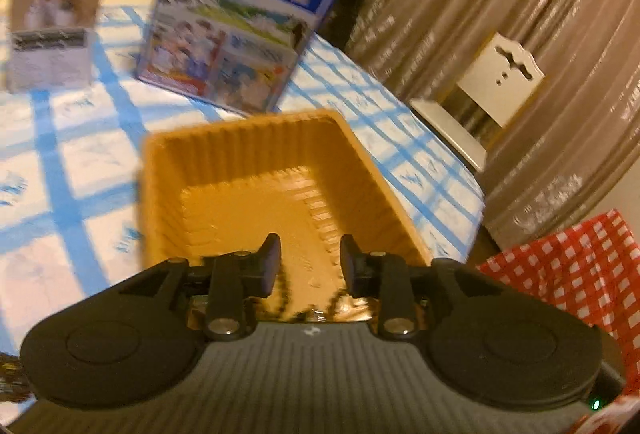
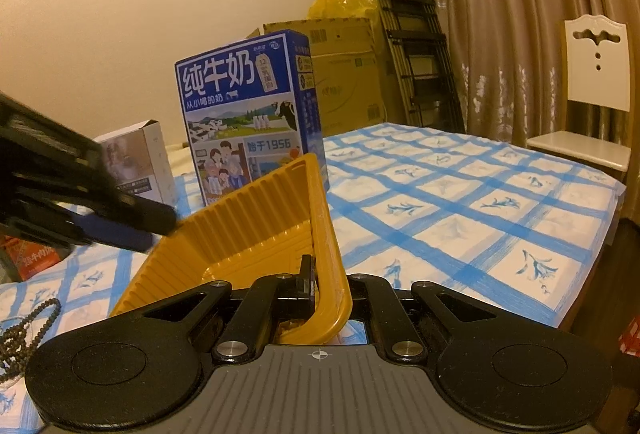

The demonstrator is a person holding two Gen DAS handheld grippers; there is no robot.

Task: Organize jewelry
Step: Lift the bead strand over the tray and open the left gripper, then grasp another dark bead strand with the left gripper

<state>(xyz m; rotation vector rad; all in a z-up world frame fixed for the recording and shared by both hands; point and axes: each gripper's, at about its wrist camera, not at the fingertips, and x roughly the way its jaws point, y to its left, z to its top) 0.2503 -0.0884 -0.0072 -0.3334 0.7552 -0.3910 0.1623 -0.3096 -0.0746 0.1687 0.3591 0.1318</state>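
Note:
An orange ribbed plastic tray [image 1: 256, 170] sits on the blue-checked table. My left gripper [image 1: 309, 266] hovers over the tray's inside with its fingers apart; a dark bead string [image 1: 286, 294] hangs blurred just below them. My right gripper [image 2: 320, 286] is shut on the tray's right wall [image 2: 332, 274], with one finger [image 2: 306, 282] inside the tray; the tray is tilted up. A dark bead necklace [image 2: 28, 326] lies on the table at the left. The left gripper also shows at the left of the right wrist view [image 2: 92, 194], above the tray's far rim.
A blue milk carton box [image 2: 248, 114] and a small white box [image 2: 140, 158] stand behind the tray. A white chair [image 2: 592, 106], curtains, cardboard boxes [image 2: 344, 74] and a folded ladder [image 2: 408, 34] lie beyond the table's far edge. A red checked cloth [image 1: 572, 274] is at the right.

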